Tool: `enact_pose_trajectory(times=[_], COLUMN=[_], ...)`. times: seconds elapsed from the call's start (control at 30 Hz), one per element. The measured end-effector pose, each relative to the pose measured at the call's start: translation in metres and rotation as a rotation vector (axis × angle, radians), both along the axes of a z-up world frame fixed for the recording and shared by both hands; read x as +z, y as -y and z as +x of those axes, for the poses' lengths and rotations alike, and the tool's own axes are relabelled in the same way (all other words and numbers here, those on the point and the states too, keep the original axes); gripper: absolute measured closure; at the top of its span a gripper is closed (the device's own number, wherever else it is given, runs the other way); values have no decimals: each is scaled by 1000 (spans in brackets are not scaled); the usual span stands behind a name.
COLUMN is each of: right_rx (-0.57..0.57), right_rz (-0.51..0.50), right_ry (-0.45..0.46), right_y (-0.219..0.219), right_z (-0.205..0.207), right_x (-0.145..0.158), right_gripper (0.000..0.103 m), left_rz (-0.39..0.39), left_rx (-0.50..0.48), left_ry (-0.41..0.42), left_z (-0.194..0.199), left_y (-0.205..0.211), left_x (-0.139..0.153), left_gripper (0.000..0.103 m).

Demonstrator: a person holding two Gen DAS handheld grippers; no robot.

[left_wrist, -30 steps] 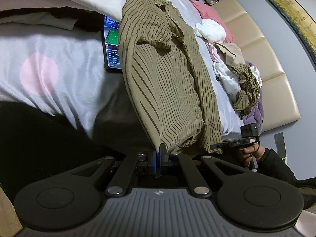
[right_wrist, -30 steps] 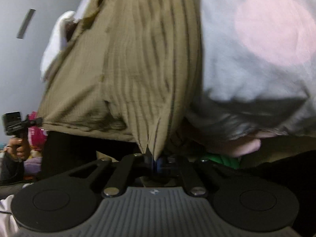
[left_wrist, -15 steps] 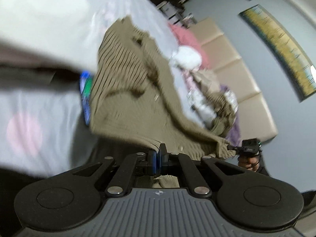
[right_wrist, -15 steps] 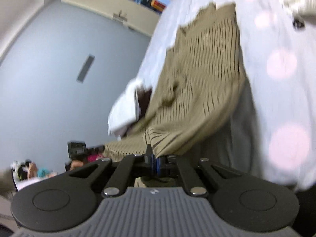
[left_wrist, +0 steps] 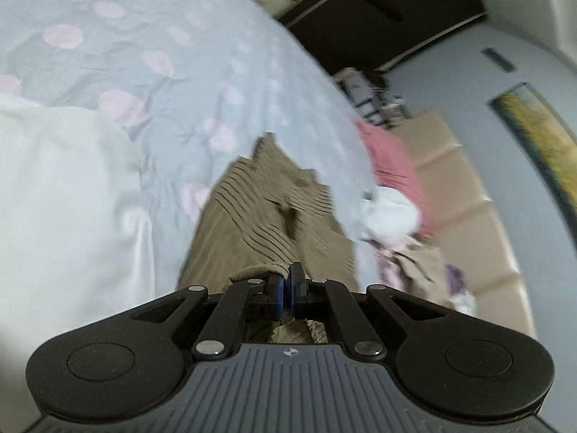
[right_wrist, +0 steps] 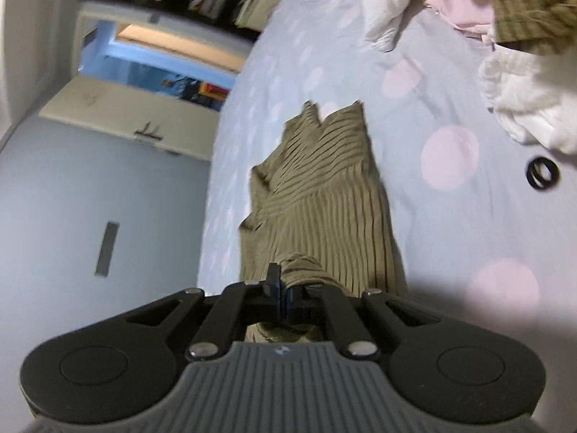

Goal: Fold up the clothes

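The left gripper is closed on the edge of the striped shirt. The right gripper also pinches this shirt, which stretches toward 12 o'clock over the dotted bedsheet.

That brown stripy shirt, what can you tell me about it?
The striped shirt is olive-brown with thin dark stripes, of soft, light-looking fabric. It lies stretched lengthwise on the dotted bedsheet, collar end farthest away, rumpled there. Its near edge is bunched and pinched in both the left gripper and the right gripper.
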State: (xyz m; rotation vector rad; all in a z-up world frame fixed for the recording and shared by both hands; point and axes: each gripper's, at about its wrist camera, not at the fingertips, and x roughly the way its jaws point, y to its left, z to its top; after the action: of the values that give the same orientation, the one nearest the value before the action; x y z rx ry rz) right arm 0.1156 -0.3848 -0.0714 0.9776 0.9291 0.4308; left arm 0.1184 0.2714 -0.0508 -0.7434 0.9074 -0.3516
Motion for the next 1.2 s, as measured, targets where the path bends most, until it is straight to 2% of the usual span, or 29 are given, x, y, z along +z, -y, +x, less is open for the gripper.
enact_pose_trajectory(times=[0.03, 0.17, 0.47, 0.67, 0.7, 0.73, 0.77, 0.8, 0.83, 0.9, 1.0, 1.07, 1.2], right_rx=[-9, -21, -80, -54, -54, -54, -54, -55, -47, -10, 29, 45, 86], right_rz=[-9, -39, 47, -35, -65, -95, -127, -163, -194, -238, -273, -300, -393], right_ry=[-13, -32, 60, 14, -2, -17, -32, -48, -58, -60, -31, 8, 73], right_y=[-3, -10, 13, -7, -10, -14, -18, -21, -23, -27, -25, -24, -31], right_z=[10, 38, 83, 128, 134, 140, 144, 147, 148, 147, 126, 101, 34], right_x=[-2, -3, 11, 0, -3, -7, -10, -12, -14, -16, -14, -12, -21], right_gripper=[99, 99, 99, 95, 94, 89, 83, 62, 52, 52, 52, 49, 36], left_rz=[25, 1, -71, 21, 47, 81, 119, 159, 201, 245, 286, 323, 421], left_rx=[3, 53, 170, 178, 168, 157, 146, 135, 124, 104, 75, 20, -98], left_ry=[-21, -13, 18, -80, -101, -114, -125, -120, -111, -96, -23, 38, 96], left_z=[13, 31, 66, 92, 96, 99, 101, 101, 100, 95, 68, 42, -15], left_y=[5, -1, -16, -11, -9, -7, -6, -5, -4, -6, -9, -3, 23], left_x=[-6, -16, -37, -57, -58, -58, -58, -55, -52, -43, -22, -13, -23], left_gripper=[102, 102, 102, 101, 97, 88, 84, 79, 72, 58, 58, 57, 56])
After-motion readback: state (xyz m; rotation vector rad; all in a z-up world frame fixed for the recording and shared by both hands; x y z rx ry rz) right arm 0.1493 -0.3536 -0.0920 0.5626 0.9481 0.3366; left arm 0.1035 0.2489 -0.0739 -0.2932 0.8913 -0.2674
